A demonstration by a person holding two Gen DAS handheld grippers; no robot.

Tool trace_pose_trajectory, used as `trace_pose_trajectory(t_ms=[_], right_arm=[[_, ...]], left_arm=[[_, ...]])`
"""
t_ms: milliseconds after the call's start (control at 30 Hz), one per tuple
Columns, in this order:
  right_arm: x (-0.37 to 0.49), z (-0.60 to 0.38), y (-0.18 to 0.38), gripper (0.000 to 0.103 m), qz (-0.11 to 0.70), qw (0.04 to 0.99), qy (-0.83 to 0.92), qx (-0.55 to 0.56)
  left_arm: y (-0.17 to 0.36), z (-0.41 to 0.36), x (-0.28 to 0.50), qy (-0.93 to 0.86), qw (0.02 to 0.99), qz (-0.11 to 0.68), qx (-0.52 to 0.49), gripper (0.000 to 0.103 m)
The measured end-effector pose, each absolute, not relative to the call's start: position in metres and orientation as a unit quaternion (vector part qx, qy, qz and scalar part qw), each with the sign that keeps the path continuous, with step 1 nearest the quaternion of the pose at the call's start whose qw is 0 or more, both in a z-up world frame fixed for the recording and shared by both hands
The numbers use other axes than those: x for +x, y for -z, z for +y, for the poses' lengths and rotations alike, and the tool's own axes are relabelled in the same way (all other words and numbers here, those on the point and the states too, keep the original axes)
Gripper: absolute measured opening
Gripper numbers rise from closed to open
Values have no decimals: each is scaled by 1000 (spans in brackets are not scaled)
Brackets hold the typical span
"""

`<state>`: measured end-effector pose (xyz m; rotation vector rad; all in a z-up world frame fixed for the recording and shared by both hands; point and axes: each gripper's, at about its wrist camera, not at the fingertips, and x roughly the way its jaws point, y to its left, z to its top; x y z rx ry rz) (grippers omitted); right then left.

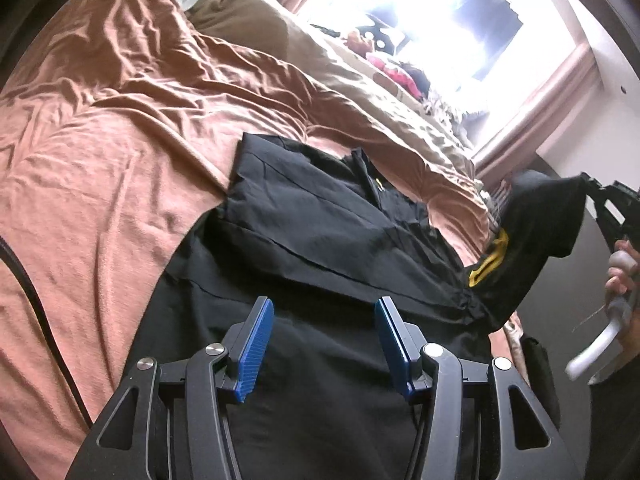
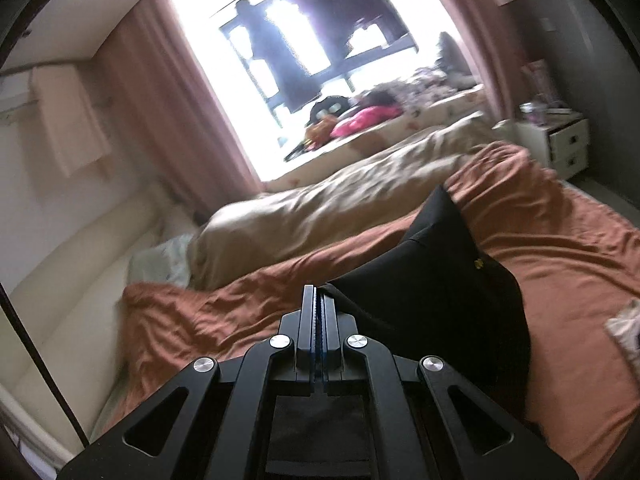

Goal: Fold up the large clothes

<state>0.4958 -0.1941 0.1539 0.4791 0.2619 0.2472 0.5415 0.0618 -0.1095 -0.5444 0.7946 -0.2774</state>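
A black garment [image 1: 320, 216] lies spread on a bed covered with a rumpled rust-orange blanket [image 1: 100, 140]. It has a collar and a small yellow mark near the chest, and one sleeve with a yellow patch [image 1: 490, 258] is lifted off the bed to the right.

The left gripper [image 1: 324, 344] hangs above the near part of the garment, tilted downward. Its two blue pads [image 1: 256, 348] stand apart with nothing between them; the black cloth lies below the gap, and the pads do not press on it.

The right gripper [image 2: 318, 312] has its fingers pressed tightly together. From the left camera, the raised sleeve runs up to the right gripper's tip [image 1: 592, 190] at the frame's edge, so the cloth appears pinched there, and a hand [image 1: 620, 272] holds a white handle just below. From the right camera, the black garment drapes away to the right of the closed fingers and down onto the blanket.

Beyond the blanket lies a beige quilt [image 2: 340, 196], then a bright window [image 2: 312, 52] with pink curtains [image 2: 168, 100]. A white nightstand [image 2: 560, 144] stands at the far right.
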Motion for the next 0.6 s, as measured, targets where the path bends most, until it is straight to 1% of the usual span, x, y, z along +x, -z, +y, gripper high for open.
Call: trace_pose_trajectory(t_ms=[100, 200, 333, 433, 467, 500, 533, 567, 600], right_arm=[[528, -182, -143, 0, 150, 951, -144, 229], [558, -164, -118, 0, 184, 945, -161, 219], [588, -137, -64, 0, 256, 931, -174, 196], [599, -128, -23, 0, 314, 913, -179, 190], [600, -128, -14, 0, 327, 907, -186, 188], [599, -129, -7, 0, 339, 903, -191, 184], [597, -132, 0, 0, 354, 897, -196, 179], [595, -135, 2, 0, 360, 895, -196, 176], [592, -137, 2, 2, 365, 894, -195, 175]], left_arm=[[109, 72, 541, 121, 879, 374, -271, 55], [116, 84, 540, 98, 878, 372, -284, 55], [136, 90, 537, 69, 864, 397, -302, 55], [138, 88, 527, 64, 859, 417, -290, 55], [136, 88, 522, 62, 860, 418, -284, 57], [134, 87, 516, 59, 863, 420, -276, 62], [129, 86, 509, 56, 866, 420, -266, 74], [127, 85, 505, 54, 867, 420, -263, 82], [123, 85, 500, 52, 869, 418, -259, 83]])
